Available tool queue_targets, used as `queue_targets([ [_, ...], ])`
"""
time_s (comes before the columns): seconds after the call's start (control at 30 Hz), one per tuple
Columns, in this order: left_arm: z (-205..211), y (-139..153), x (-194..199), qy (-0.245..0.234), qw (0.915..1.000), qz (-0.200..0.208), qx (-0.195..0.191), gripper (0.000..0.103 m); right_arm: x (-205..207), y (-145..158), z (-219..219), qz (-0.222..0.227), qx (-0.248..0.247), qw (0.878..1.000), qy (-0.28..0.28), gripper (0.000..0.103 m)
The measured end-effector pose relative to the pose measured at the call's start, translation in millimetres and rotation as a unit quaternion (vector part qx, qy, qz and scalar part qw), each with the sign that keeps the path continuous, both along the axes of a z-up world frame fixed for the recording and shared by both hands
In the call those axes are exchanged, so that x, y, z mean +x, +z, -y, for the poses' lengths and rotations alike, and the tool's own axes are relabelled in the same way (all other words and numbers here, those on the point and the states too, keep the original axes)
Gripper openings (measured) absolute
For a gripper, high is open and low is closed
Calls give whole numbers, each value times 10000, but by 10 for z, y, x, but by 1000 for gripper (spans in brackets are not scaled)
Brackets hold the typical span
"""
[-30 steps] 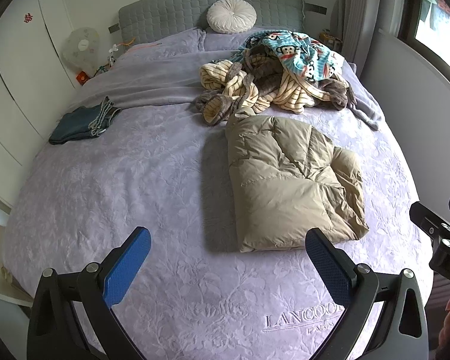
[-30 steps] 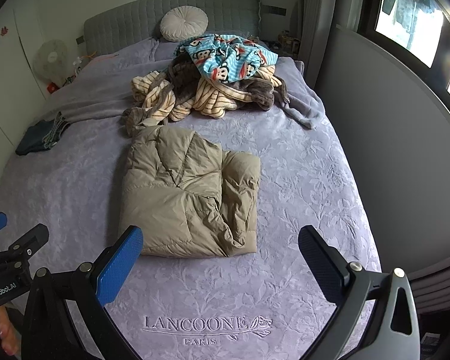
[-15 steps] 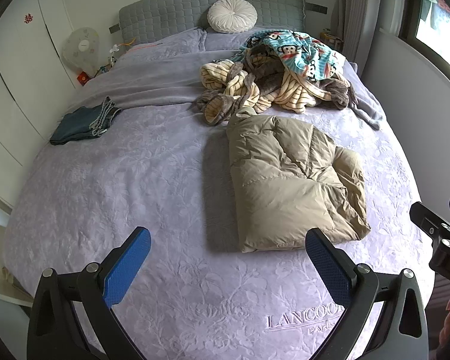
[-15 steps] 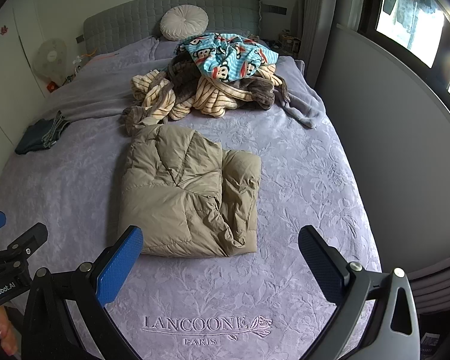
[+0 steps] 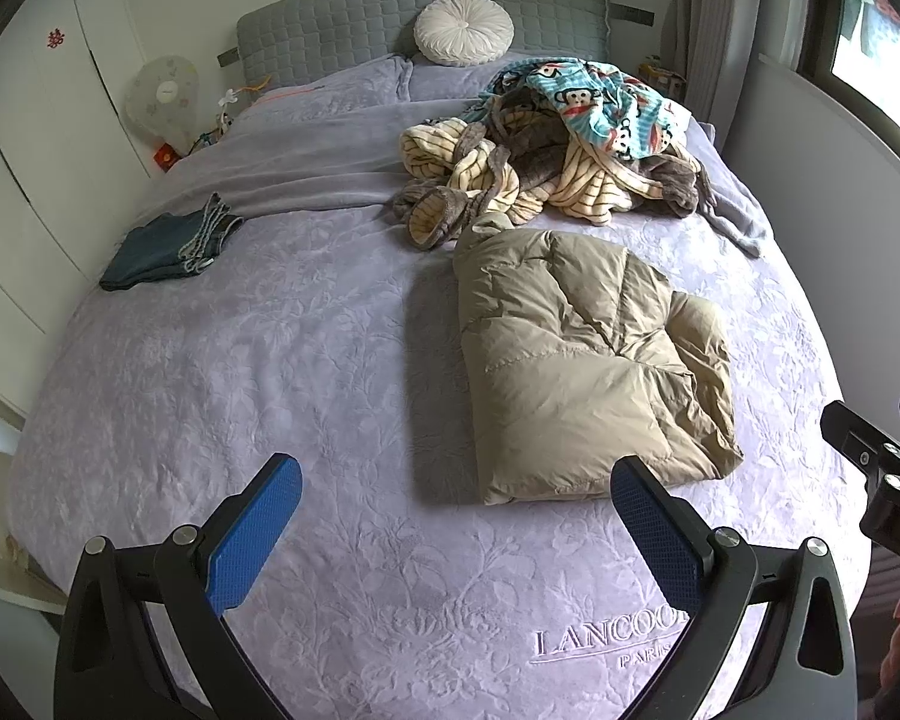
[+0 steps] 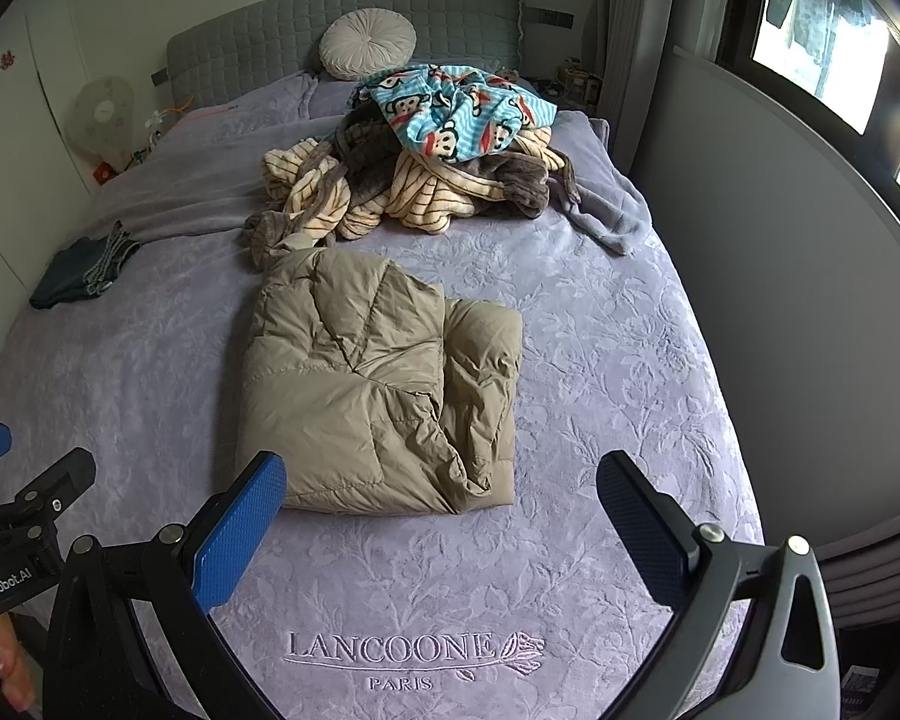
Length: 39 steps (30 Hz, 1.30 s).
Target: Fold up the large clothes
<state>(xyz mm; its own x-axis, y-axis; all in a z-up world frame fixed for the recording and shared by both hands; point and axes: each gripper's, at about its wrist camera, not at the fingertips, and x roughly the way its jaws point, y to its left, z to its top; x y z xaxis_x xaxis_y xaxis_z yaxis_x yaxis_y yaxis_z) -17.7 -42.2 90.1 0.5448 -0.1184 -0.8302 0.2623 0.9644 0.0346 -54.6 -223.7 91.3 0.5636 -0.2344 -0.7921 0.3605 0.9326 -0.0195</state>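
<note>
A tan puffer jacket (image 5: 582, 354) (image 6: 372, 384) lies folded into a thick rectangle on the lilac bedspread (image 5: 270, 360) (image 6: 600, 360). My left gripper (image 5: 456, 528) hovers open above the foot of the bed, just short of the jacket's near edge and to its left. My right gripper (image 6: 444, 522) is open too, held over the bedspread in front of the jacket's near edge. Neither holds anything. Each gripper shows at the edge of the other's view: the right gripper (image 5: 888, 468) and the left gripper (image 6: 24, 510).
A heap of clothes (image 5: 570, 144) (image 6: 426, 162), striped fleece under a blue monkey-print piece, lies near the headboard. Folded dark jeans (image 5: 168, 246) (image 6: 78, 264) rest at the bed's left edge. A round white cushion (image 5: 463, 30) leans on the headboard. A wall runs along the right side.
Both views have crept slightly forward and down toward the jacket. The jacket and the other clothes have not moved, and both grippers stay open.
</note>
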Motion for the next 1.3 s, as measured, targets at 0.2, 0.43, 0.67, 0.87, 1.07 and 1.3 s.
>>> queue_targets([
  [0.2,-3,-2,11,-15,10000,-1,5,103,8,-5,9,-5,-5,10000,18,103],
  [0.43,-2,-3,14,-16,10000,-4,10,103,11,-10,9,-16,-6,10000,19,103],
  [0.67,2,-2,18,-29,10000,-6,18,103,10,-13,7,-21,-8,10000,21,103],
  [0.87,-4,-11,24,-33,10000,0,19,103,10,-21,6,-21,-13,10000,21,103],
  [1.07,0,-7,28,-33,10000,-7,15,103,16,-19,-1,-26,-17,10000,37,103],
  [1.3,-28,-28,31,-47,10000,40,43,103,27,-8,-17,-33,-22,10000,32,103],
])
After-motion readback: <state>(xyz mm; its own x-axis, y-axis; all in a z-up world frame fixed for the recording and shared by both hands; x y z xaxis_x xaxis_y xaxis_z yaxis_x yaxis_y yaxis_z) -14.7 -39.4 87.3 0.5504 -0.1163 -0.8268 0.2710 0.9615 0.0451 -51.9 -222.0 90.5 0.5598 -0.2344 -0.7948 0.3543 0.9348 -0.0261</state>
